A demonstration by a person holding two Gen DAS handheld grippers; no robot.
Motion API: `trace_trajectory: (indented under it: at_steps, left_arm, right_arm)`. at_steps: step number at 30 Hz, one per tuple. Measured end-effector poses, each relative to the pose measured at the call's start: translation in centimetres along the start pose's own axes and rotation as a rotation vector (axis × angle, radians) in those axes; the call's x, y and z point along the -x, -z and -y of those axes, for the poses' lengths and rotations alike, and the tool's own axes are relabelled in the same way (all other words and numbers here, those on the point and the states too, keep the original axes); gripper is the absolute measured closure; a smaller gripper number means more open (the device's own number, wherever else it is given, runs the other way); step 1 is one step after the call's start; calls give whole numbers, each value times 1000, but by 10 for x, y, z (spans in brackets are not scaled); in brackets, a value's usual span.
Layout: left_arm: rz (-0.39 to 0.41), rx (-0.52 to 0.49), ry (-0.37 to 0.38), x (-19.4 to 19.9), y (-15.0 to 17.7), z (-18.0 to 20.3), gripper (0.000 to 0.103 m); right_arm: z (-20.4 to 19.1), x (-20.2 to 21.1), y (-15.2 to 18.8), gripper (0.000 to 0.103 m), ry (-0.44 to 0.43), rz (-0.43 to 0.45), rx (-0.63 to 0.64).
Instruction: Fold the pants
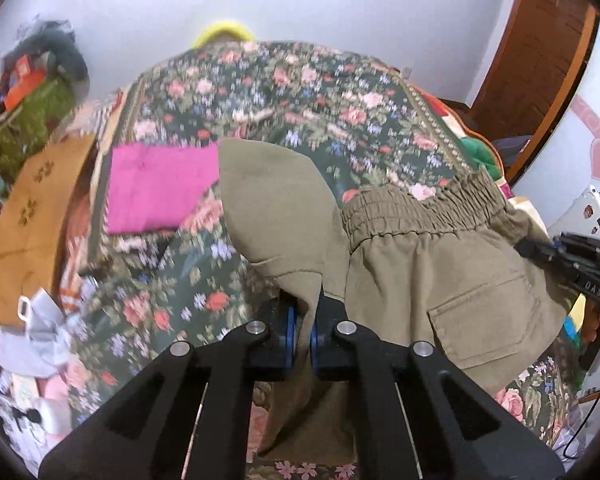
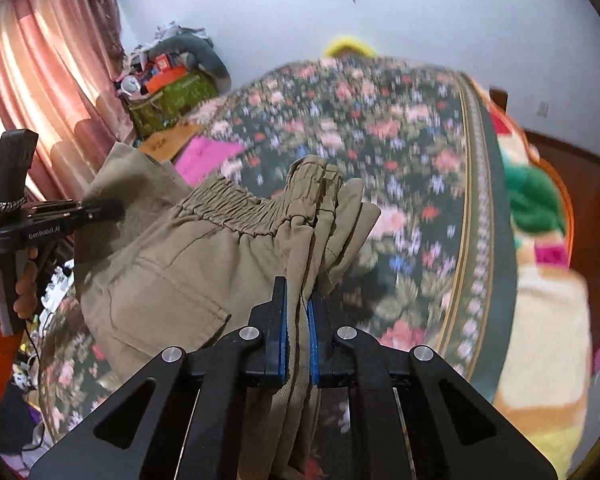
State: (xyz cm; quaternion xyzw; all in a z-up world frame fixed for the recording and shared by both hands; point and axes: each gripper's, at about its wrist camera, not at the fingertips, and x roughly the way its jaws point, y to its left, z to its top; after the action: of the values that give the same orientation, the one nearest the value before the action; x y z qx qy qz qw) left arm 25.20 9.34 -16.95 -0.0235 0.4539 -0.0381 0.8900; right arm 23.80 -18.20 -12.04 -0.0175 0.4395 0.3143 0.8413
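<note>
Left wrist view: the left gripper (image 1: 303,340) sits at 6 o'clock, its 2 blue-padded fingers (image 1: 290,334) pressed together on a fold of the olive pants (image 1: 420,256). The cloth rises from the pinch toward 12 o'clock as a pointed flap, and the rest spreads toward 3 o'clock, where the gathered waistband (image 1: 424,210) and a back pocket (image 1: 480,320) face the camera. At 3 o'clock the right gripper (image 1: 548,250) reaches in from the frame edge to the far end of the waistband. Under the pants lies a bed with a dark flowered bedspread (image 1: 300,96); a pink cloth (image 1: 160,188) rests on it toward 10 o'clock.

Right wrist view: the right gripper (image 2: 298,336) at 6 o'clock is pinching several bunched layers of the pants (image 2: 188,264), which hang down between the fingers (image 2: 278,332) and also stand up toward 12 o'clock. The waistband (image 2: 228,208) runs off toward 10 o'clock to the left gripper (image 2: 100,210), held by a hand (image 2: 24,284) at 9 o'clock, its tip meeting the cloth. The flowered bedspread (image 2: 400,152) is blurred behind.
</note>
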Motion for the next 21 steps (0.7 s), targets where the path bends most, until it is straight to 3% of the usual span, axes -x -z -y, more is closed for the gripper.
trace_trajectory:
  at_steps: [11,21]
  left_arm:
    - [133,28,-54,38,-53,-27,97]
    - [172,55,-165,27,-93,-75,97]
  right_arm:
    - [-20,8,-63,96,10,127,64]
    - [-48,-37,-126,96,12,166,148]
